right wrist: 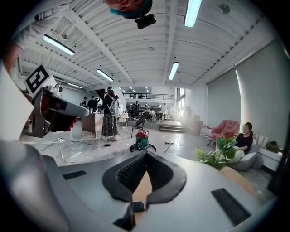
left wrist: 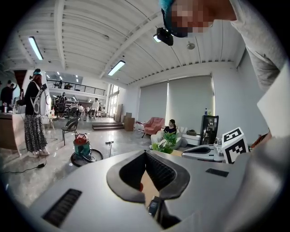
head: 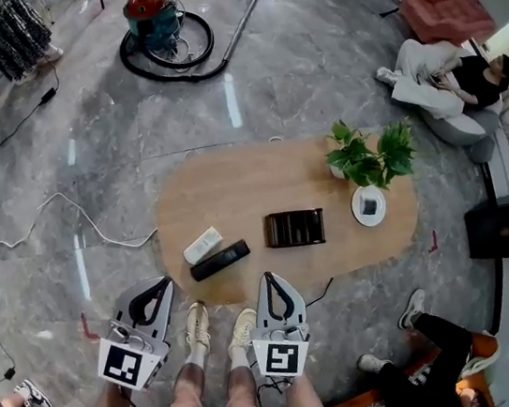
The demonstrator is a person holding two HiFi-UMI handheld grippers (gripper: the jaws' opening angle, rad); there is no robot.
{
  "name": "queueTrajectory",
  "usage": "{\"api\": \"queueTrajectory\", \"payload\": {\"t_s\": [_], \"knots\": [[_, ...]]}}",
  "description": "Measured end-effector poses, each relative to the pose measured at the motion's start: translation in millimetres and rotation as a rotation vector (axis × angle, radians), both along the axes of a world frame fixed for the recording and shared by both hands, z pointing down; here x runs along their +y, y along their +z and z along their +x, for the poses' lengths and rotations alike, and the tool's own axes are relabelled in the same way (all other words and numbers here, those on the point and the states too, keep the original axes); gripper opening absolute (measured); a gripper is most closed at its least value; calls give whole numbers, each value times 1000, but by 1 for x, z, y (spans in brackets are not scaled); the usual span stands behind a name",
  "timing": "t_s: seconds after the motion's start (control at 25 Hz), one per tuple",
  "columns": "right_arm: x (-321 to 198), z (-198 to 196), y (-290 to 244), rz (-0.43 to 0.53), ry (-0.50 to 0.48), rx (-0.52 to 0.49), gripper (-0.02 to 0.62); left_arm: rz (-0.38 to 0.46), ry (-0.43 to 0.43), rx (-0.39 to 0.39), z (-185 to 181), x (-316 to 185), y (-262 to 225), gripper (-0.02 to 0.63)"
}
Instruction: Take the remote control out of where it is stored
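The left hand-held gripper and right hand-held gripper are both clenched on nothing, held at the near edge of the wooden surface. The black remote control lies flat on that surface, left of the dark tray and nearer the person, a white remote just beside it. Right of the tray sit a white dish and a potted plant.
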State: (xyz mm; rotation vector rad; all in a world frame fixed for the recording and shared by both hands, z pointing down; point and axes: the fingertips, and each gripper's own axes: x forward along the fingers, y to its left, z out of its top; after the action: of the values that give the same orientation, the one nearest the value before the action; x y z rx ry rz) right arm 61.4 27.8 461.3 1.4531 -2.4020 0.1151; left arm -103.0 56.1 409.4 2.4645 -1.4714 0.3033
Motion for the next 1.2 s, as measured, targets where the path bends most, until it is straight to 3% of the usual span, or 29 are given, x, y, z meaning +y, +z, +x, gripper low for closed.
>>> {"api": "queueTrajectory", "payload": {"t_s": [0.48, 0.72, 0.96, 1.2], "knots": [[33, 59, -54, -17, 120, -18, 8, 1, 86, -13, 42, 11, -52, 5], [31, 78, -105, 24, 157, -12, 8, 56, 105, -26, 51, -3, -102, 5], [33, 94, -155, 86, 174, -26, 8, 106, 131, 9, 76, -2, -148, 5], [40, 112, -170, 102, 194, -30, 8, 102, 158, -16, 94, 2, -155, 5]]}}
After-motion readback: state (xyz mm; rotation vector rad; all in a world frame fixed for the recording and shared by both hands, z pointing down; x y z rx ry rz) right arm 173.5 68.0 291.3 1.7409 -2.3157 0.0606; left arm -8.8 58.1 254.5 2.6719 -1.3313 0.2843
